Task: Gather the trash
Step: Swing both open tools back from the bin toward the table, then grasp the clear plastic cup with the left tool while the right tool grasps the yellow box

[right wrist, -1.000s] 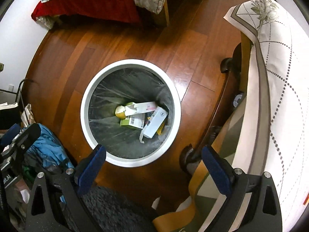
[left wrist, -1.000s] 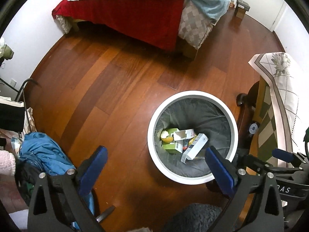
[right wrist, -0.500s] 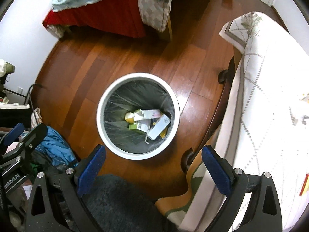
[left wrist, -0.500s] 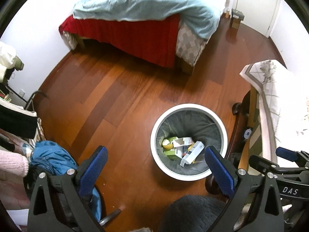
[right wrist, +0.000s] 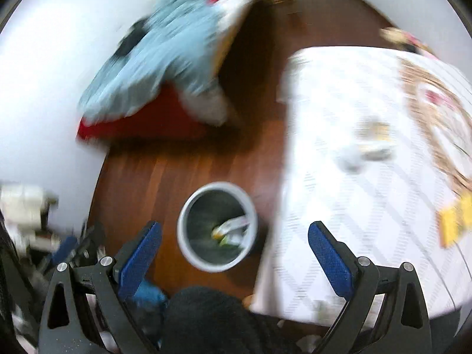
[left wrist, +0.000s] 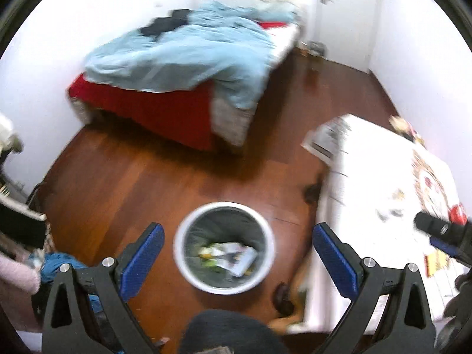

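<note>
Both views have pulled back and up from the round white trash bin [left wrist: 224,250], now smaller at lower centre, left gripper [left wrist: 236,256] and right gripper [right wrist: 233,253] fingers wide apart, empty.

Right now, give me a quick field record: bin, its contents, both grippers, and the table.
bin: white-rimmed trash bin upright on wood floor, grey liner
bin contents: cartons and wrappers at the bottom
left gripper: open, empty
right gripper: open, empty
table: white patterned cloth, small blurred items on it
image quality: motion-blurred
</note>
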The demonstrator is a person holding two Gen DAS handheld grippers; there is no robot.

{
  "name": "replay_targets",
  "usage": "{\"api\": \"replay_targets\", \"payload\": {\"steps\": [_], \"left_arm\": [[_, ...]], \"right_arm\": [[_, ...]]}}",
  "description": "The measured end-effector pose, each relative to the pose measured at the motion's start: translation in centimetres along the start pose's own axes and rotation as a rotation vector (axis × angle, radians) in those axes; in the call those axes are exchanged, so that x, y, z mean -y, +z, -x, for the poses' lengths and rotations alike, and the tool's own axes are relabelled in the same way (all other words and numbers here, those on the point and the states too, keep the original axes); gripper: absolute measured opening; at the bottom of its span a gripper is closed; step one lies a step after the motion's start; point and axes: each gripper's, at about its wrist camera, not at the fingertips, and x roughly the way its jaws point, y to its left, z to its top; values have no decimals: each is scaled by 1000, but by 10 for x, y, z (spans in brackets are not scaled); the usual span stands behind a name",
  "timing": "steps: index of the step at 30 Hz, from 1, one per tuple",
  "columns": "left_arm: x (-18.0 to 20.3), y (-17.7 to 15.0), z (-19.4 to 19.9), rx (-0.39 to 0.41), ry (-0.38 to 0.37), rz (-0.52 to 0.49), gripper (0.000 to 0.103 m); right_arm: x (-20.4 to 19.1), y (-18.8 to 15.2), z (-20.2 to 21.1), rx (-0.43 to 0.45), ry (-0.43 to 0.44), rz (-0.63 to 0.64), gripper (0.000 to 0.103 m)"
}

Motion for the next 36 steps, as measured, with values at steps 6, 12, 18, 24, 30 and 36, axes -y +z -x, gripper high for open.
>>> {"api": "replay_targets", "payload": {"steps": [6,12,18,24,30,36], "left_arm": [[104,-10,-51,-94,-75,-121,103],[182,-19,-104,-167,-85,-265,103],[221,-15,-130,-154,-98,-421,103],[227,-5,-145,-177,-168,-473,102],[246,-3,-153,-192,-269,-571,98],[262,-3,-160,-200,-271,-635,39]], "right_arm": [[169,9,39,85,-237,-368,100],[302,-12,38,86,-349,-701,100],[321,-10,14,44,-390,-683,100],[289,12,-15,49,-515,-479,72],[268,32,-31,-7,-487,-292,65],[263,35,-38,-33,-497,-286,67]]}}
